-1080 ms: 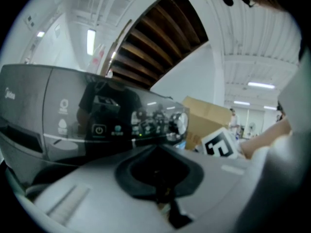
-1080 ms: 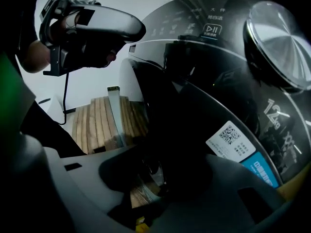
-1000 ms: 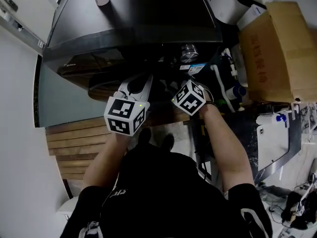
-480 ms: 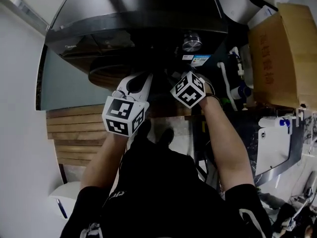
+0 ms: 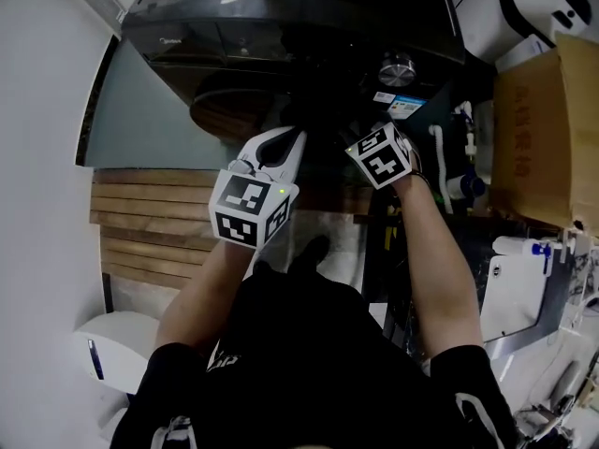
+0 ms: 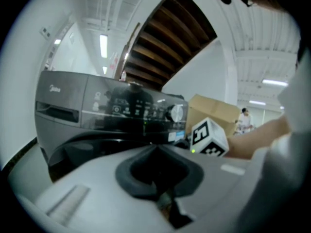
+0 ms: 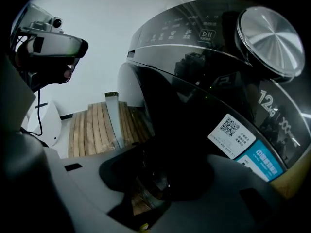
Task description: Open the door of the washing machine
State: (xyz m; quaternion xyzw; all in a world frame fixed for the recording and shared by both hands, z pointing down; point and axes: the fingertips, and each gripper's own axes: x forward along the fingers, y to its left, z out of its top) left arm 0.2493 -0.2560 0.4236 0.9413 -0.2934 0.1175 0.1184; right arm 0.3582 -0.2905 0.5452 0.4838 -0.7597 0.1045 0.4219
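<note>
Both forearms are stretched forward. The left gripper [image 5: 290, 141] is held nearly level, its jaws pressed together and empty. The right gripper [image 5: 368, 144] is tilted downward, its jaws set wide apart; a grip cannot be confirmed.

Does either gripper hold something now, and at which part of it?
The right gripper appears to grip the door at its rim; the left gripper is shut on nothing.

washing machine [image 5: 281, 26]: 1 | left gripper [image 5: 290, 146], right gripper [image 7: 158, 174]: 2 | cardboard box [image 5: 552, 129]: 1
</note>
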